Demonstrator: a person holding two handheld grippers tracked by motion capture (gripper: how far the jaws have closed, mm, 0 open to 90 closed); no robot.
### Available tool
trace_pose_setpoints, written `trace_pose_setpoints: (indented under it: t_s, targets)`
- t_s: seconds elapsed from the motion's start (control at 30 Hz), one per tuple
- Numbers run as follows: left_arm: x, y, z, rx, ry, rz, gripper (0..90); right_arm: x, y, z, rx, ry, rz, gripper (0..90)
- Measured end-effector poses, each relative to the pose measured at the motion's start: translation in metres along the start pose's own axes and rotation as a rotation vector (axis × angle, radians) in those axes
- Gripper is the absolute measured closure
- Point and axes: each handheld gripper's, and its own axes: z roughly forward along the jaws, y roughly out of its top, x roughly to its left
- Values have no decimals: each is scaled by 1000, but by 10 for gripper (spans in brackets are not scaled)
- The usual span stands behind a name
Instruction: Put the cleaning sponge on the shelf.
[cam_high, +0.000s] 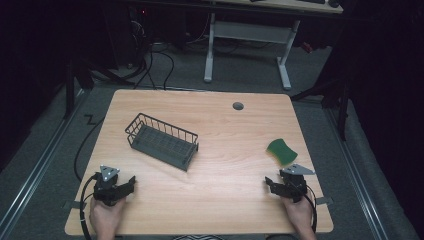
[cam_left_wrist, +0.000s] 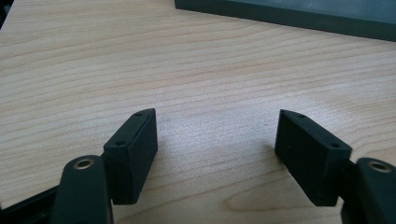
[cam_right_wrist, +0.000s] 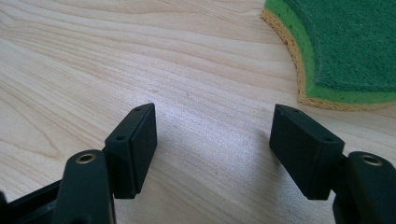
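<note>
A green sponge (cam_high: 281, 151) with a yellow underside lies flat near the table's right edge; its corner fills the upper right of the right gripper view (cam_right_wrist: 345, 51). Just in front of it my right gripper (cam_high: 274, 185) (cam_right_wrist: 212, 140) rests low over the wood, open, with bare table between its jaws. A dark wire basket (cam_high: 162, 141) stands left of the table's middle, and its dark base edge (cam_left_wrist: 289, 16) crosses the top of the left gripper view. My left gripper (cam_high: 131, 182) (cam_left_wrist: 215, 142) sits near the front left corner, open and holding nothing.
The light wooden table (cam_high: 225, 190) has a round grey cable hole (cam_high: 238, 106) at the back. Cables trail off its left side onto the grey floor. A white desk frame (cam_high: 247, 47) stands behind the table.
</note>
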Motion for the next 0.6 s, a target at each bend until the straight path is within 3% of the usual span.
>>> trace_pose_setpoints:
  t_s: [0.3, 0.5, 0.6]
  targets:
    - [0, 1, 1, 4, -18, -1, 265, 0, 0, 0, 2, 2, 0, 308]
    - [6, 1, 0, -13, -62, -53, 257, 1, 1, 1, 13, 11, -9, 270]
    - [7, 3, 1, 0, -50, -53, 287, 2, 2, 0, 13, 7, -1, 318]
